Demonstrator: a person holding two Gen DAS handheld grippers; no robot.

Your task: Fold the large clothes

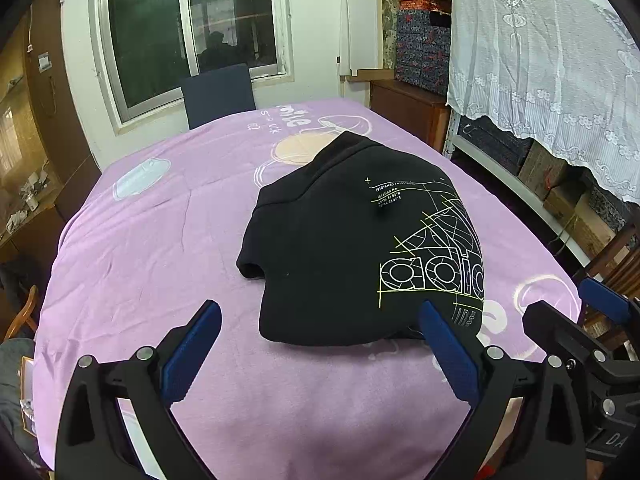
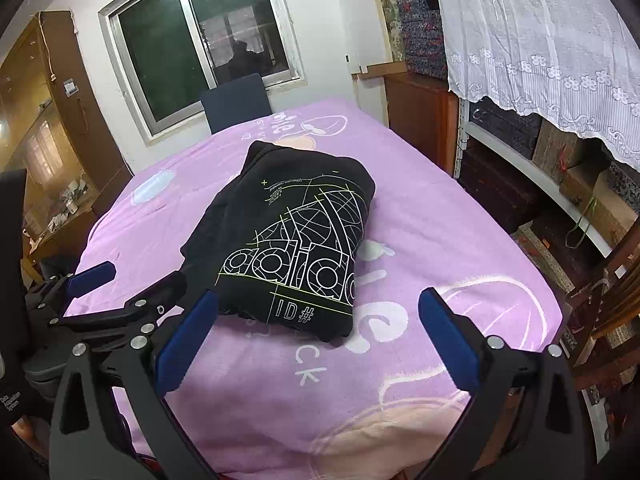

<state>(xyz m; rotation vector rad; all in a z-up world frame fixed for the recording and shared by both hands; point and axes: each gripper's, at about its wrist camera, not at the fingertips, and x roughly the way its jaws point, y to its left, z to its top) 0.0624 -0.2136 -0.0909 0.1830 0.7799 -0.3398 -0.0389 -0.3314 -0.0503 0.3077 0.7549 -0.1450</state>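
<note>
A black sweatshirt point(image 1: 352, 248) is seen folded into a compact bundle on the pink-covered worktop point(image 1: 152, 264); the folding is judged nearly or fully done. The left gripper point(image 1: 320, 344) and right gripper point(image 2: 318, 332) are held just short of the sweatshirt, fingers wide, nothing gripped. Beyond the sweatshirt, a window point(image 1: 188, 32) is shown; to its right, lace-draped shelves point(image 2: 552, 152).

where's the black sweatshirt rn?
The black sweatshirt lies folded on the purple blanket, just beyond both open grippers: ahead-right of the left gripper, ahead-left of the right gripper. Neither touches it.
</note>
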